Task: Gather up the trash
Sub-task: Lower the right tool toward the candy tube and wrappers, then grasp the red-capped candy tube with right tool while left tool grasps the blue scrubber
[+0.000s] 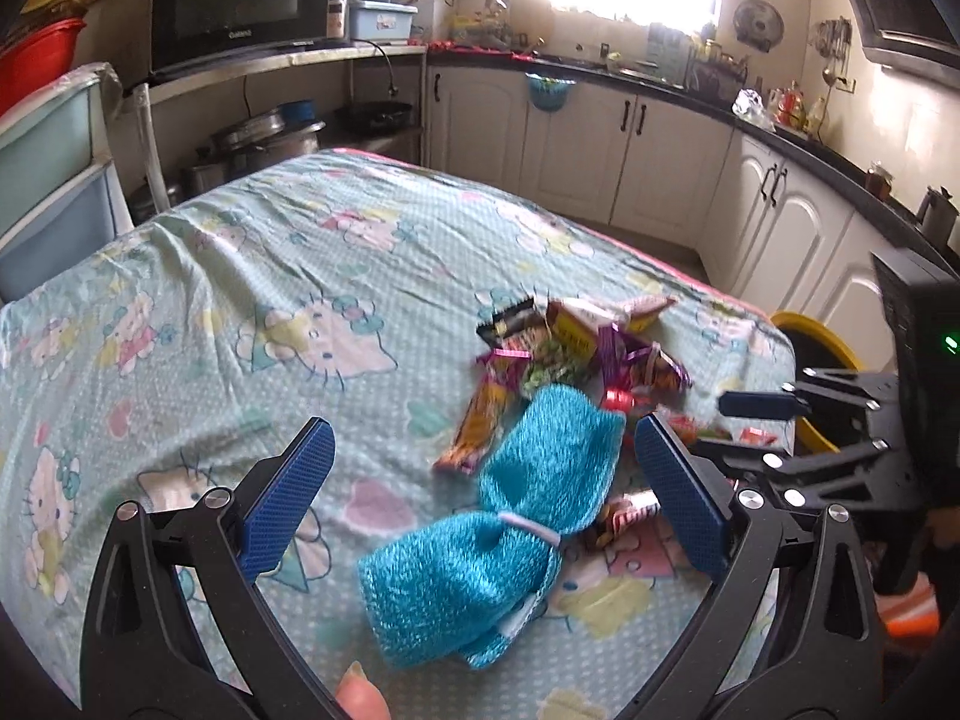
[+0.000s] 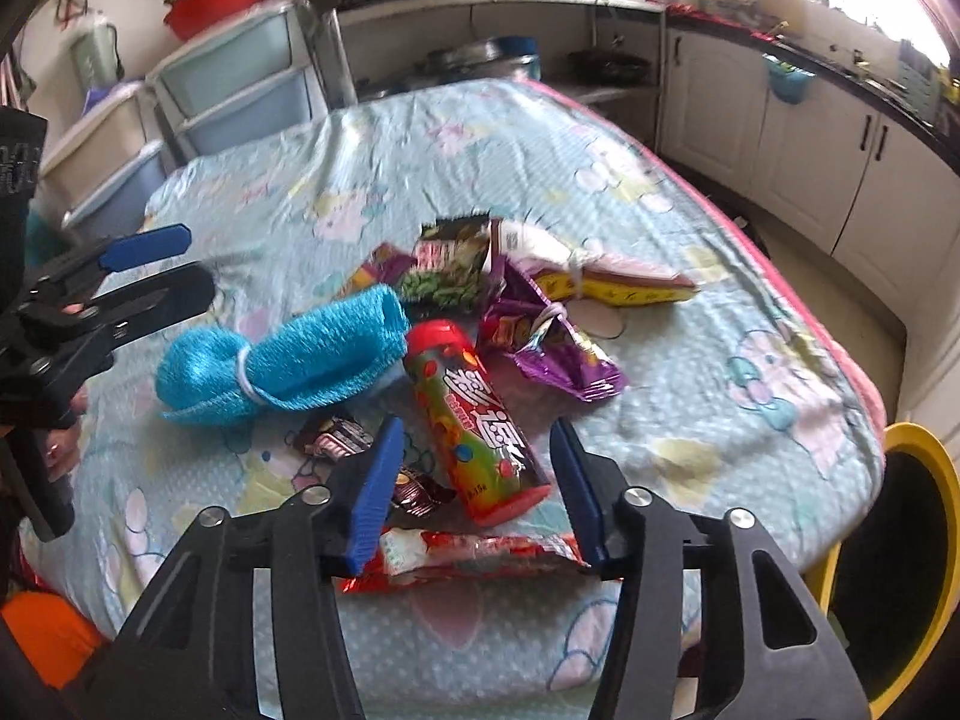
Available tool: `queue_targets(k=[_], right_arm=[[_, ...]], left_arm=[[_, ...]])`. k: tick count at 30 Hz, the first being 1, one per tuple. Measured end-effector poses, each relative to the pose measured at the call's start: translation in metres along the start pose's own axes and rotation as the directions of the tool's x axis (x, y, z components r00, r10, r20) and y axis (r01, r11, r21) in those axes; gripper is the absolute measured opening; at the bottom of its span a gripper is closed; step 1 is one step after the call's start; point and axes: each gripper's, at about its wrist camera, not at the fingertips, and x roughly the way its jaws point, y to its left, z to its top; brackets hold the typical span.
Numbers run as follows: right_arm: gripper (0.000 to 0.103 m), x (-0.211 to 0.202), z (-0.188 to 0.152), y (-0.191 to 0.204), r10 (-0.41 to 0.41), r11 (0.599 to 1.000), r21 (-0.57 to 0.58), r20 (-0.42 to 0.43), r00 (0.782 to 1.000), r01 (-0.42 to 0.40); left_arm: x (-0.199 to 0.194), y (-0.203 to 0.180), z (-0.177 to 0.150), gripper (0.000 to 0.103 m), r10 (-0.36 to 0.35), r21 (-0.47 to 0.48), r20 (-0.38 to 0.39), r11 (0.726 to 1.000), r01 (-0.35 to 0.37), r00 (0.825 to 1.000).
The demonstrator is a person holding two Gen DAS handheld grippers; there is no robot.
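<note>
A pile of snack wrappers lies on the table's right part, also in the right wrist view. A red and green candy tube lies between my open right gripper's fingers, with a red wrapper under them. A blue mesh scrubber tied with a white band lies between the fingers of my open left gripper; it also shows in the right wrist view. The right gripper shows at the right in the left wrist view, the left gripper at the left in the right wrist view.
The table wears a mint cartoon-print cloth. A yellow-rimmed black bin stands off the table's right edge, also in the left wrist view. Plastic drawers, a microwave and kitchen cabinets surround the table.
</note>
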Motion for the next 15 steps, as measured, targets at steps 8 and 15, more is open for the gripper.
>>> queue_targets(k=[8,15], right_arm=[[0.041,0.026,0.004,-0.004,0.012,1.000,-0.024,-0.060,0.998,-0.014],[0.038,0.033,0.004,-0.003,0.019,0.999,-0.029,-0.064,0.998,-0.021]], left_arm=[[0.016,0.001,-0.018,0.092,-0.043,0.028,-0.078,0.999,0.045,0.996],[0.031,0.001,-0.030,0.092,-0.055,0.033,-0.137,0.998,0.060,0.989]])
